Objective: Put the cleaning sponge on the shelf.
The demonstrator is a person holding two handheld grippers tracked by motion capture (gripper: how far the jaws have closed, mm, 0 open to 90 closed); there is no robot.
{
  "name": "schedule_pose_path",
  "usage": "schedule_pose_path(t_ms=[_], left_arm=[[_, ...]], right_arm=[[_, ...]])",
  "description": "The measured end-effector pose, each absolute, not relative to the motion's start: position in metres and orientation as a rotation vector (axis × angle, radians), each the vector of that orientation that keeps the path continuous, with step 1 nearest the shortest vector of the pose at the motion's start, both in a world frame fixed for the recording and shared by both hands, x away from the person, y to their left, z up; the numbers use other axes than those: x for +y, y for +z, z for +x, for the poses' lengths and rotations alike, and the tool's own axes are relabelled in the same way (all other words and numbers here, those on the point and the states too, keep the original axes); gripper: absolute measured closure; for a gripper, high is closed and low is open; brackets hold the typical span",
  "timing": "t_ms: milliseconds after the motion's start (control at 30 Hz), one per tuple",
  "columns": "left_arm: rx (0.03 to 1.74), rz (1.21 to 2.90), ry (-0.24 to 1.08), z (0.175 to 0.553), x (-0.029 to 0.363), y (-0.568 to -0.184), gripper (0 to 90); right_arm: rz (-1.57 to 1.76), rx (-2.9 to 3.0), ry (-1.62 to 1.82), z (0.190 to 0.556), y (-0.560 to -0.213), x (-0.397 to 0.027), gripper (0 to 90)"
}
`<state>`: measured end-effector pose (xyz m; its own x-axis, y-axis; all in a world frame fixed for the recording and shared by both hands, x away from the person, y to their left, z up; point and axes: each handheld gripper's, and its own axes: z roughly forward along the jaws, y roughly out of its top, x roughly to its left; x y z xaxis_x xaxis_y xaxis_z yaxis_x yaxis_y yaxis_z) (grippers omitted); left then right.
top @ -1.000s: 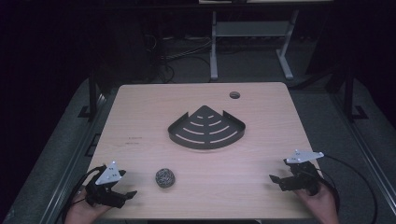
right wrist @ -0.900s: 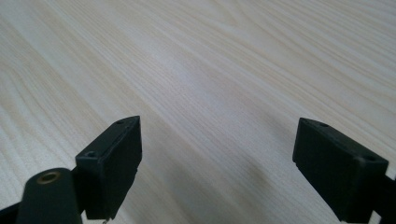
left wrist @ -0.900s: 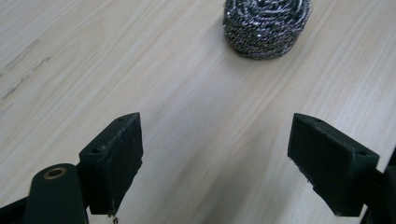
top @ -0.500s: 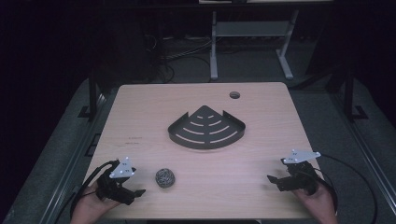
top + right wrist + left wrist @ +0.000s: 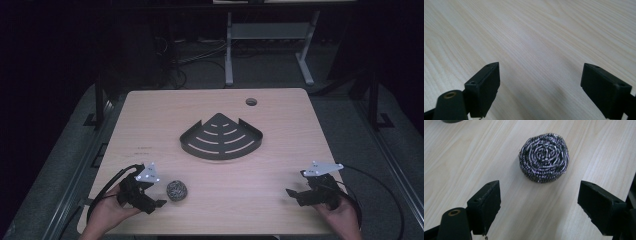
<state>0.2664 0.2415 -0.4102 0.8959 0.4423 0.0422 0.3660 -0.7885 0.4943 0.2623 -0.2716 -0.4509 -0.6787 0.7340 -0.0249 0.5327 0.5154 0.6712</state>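
Note:
A round steel-wool scourer (image 5: pixel 176 190) lies on the wooden table near its front left. In the left gripper view the scourer (image 5: pixel 544 157) sits just ahead of the two wide-apart jaws, touching neither. My left gripper (image 5: pixel 159 199) is open, held in a hand just left of the scourer. My right gripper (image 5: pixel 294 194) is open at the front right, with bare table (image 5: pixel 529 50) between its jaws. A black quarter-round slotted shelf tray (image 5: pixel 221 137) rests at the table's middle.
A round cable hole (image 5: pixel 251 102) is at the table's back right. A cable loops from each gripper off the front corners. Behind the table stand a metal frame (image 5: pixel 230 45) and floor cables in the dark.
My left gripper has moved right and slightly forward, closing in on the scourer. The right gripper has stayed almost still.

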Motion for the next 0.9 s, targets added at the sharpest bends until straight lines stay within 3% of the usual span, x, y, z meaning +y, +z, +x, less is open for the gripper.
schedule_pose_path(t_ms=[900], left_arm=[[0.537, 2.672, 0.12, 0.285, 0.205, -0.419, 20.4]], right_arm=[[1.033, 2.477, 0.916, 0.261, -0.451, -0.268, 15.6]])
